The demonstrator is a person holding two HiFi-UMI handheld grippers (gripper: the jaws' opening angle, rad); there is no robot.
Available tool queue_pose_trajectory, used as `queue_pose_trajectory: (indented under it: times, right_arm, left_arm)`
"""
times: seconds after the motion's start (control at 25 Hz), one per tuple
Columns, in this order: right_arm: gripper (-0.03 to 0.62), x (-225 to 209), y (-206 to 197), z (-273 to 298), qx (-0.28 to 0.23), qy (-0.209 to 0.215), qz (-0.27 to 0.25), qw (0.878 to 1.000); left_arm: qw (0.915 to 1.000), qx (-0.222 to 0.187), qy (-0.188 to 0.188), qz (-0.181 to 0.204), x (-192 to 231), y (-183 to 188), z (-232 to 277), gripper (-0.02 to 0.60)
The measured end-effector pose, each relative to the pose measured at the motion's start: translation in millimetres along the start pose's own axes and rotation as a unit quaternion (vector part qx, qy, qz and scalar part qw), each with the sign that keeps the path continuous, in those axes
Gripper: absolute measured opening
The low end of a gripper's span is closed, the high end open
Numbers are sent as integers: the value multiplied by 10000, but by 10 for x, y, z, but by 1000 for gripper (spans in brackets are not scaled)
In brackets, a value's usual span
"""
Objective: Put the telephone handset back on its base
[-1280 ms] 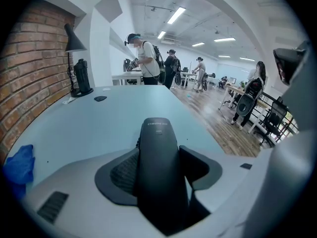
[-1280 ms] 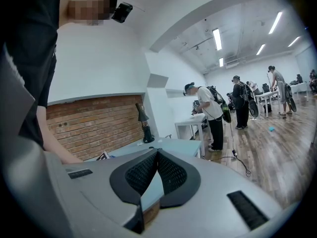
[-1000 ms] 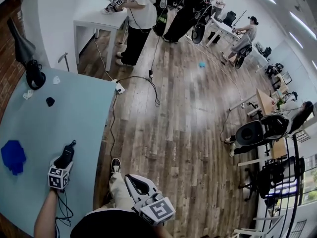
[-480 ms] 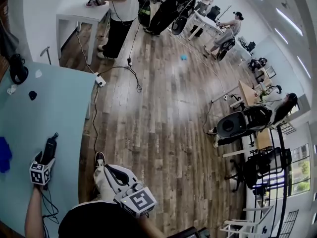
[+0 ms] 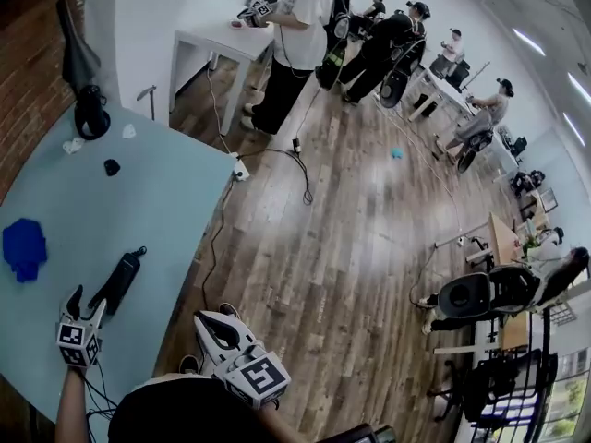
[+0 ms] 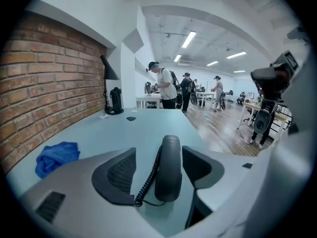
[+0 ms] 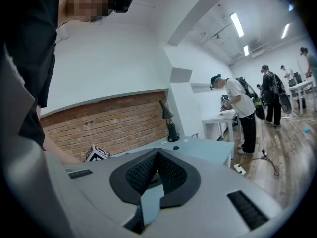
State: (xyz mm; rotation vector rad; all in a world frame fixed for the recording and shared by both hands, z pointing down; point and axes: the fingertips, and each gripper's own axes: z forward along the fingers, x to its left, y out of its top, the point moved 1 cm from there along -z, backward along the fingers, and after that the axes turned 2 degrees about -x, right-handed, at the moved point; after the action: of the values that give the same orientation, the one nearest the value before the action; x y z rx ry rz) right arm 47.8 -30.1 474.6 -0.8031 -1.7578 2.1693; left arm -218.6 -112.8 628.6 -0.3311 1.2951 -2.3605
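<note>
The black telephone handset lies flat on the light blue table, its coiled cord trailing toward me. My left gripper sits at the handset's near end. In the left gripper view the handset lies between the two pads with a gap on each side. These jaws are closing but do not press on it. My right gripper hangs off the table's edge by my lap. Its pads meet with nothing between them.
A blue cloth lies at the table's left, by the brick wall. A black desk lamp and a small black object stand at the far end. A power strip and cables lie on the wood floor. Several people work at tables beyond.
The left gripper, which lay over the handset a second ago, has drawn back toward me with its jaws wider. The handset stays on the table. The head camera has swung.
</note>
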Motion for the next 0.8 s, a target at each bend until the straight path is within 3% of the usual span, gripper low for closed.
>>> queue_pose_trajectory:
  times: [0.16, 0.36, 0.52, 0.64, 0.8]
  right_arm:
    - [5, -157, 92, 433, 191, 717, -26, 9972]
    - [5, -366, 317, 812, 482, 1714, -164, 9839]
    - [5, -547, 387, 1086, 724, 2396, -236, 9679]
    - [5, -584, 373, 1235, 786, 2783, -247, 9569]
    - [5, -483, 523, 1404, 529, 3271, -579, 9417]
  left_arm:
    - [9967, -338, 662, -322, 36, 134, -381, 280]
    - [9798, -559, 1675, -938, -104, 207, -669, 249]
    - [9711, -463, 1969, -1265, -504, 260, -683, 225]
    - [9659, -530, 2208, -1247, -856, 343, -795, 210]
    - [9525, -1016, 2571, -1278, -1215, 562, -1000, 134]
